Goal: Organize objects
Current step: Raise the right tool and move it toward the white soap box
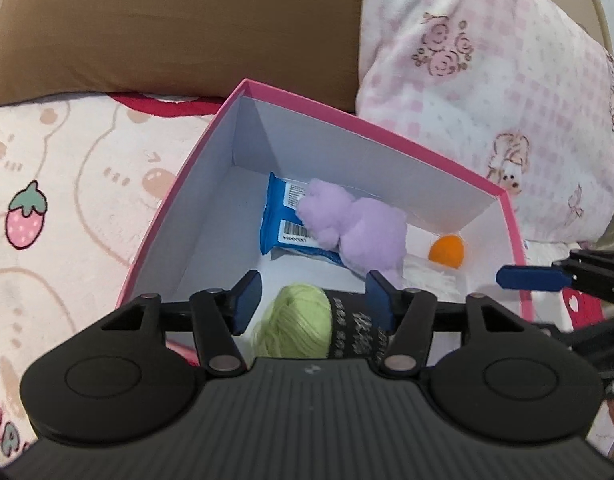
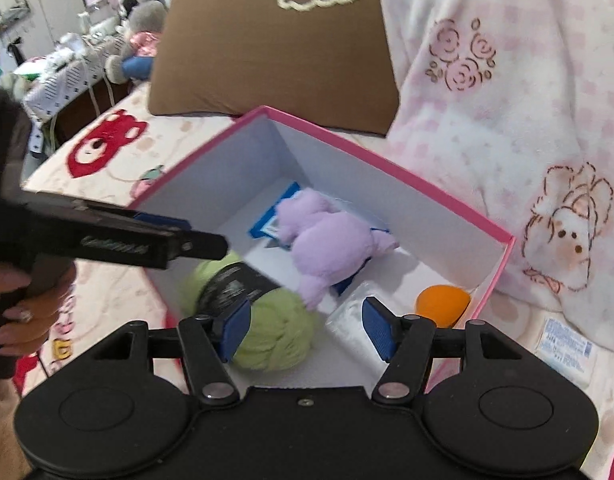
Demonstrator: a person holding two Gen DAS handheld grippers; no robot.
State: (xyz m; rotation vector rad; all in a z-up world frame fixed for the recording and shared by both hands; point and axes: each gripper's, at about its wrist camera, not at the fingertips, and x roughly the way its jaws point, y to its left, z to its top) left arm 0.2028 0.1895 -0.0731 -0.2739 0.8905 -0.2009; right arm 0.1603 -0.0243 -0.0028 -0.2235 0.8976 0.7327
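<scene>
I am hovering both grippers, left gripper [image 1: 311, 300] and right gripper [image 2: 307, 330], fingers apart and empty, over the pink box [image 2: 387, 168] at frame centre; yarn [image 2: 275, 340], plush [image 2: 331, 240], packet [image 1: 283, 220], ball [image 2: 443, 300] are sitting inside, sorting looking nearly finished.

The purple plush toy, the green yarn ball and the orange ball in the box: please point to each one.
purple plush toy [image 2: 327, 240], right wrist view, on its body.
green yarn ball [image 2: 275, 332], right wrist view, on the bare yarn below its black label.
orange ball [image 1: 446, 251], left wrist view, on its middle.
</scene>
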